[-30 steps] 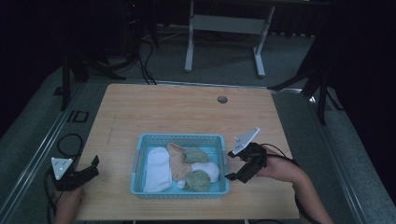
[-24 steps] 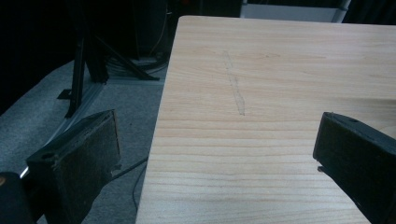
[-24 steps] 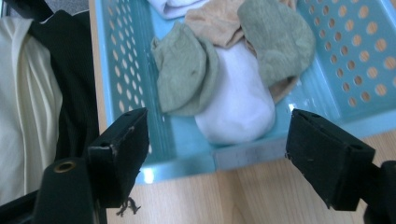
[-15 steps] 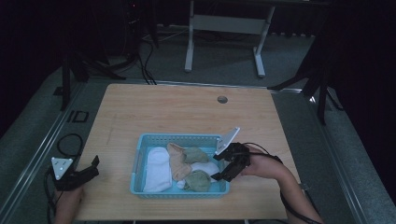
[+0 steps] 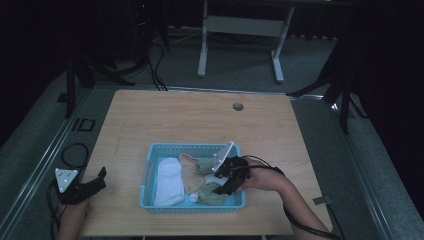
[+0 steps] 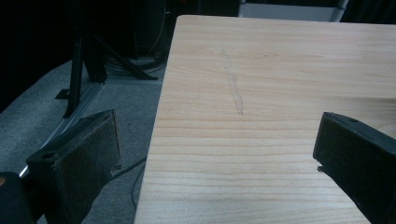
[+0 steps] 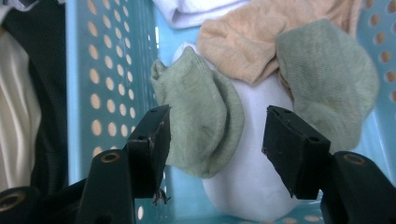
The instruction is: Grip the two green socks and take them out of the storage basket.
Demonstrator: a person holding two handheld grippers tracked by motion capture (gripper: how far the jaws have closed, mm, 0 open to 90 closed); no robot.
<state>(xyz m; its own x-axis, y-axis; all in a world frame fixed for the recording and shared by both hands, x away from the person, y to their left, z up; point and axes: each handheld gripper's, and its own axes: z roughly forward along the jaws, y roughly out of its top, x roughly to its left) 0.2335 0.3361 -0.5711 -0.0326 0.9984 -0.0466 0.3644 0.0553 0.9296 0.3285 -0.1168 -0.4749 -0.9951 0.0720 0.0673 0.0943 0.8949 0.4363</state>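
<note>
1. Hovering inside the near right part of the light blue perforated basket [image 5: 150,172], the right hand-held gripper [image 5: 225,181] has its jaws spread wide, with nothing between them.
2. Seen from the right gripper view, a green sock [image 7: 201,116] lies in the gap between those jaws, resting on a white sock [image 7: 252,177], and the jaws touch neither.
3. Farther into the basket from that green sock lie a peach sock [image 7: 243,46] and a second green sock [image 7: 327,79], the peach one partly overlapping the second green one.
4. At the basket's left end in the high view lies a folded white cloth item [image 5: 168,181], just beside the peach sock.
5. The basket stands on the wooden table [image 5: 200,120], near the table's front edge and about midway across it.
6. Well left of the basket, at the table's near left corner, the left hand-held gripper [image 5: 97,179] is held with its jaws wide apart and empty, above the table edge and the grey floor [image 6: 56,98].
7. Beyond the basket, near the table's far edge, is a small round hole [image 5: 238,106].
</note>
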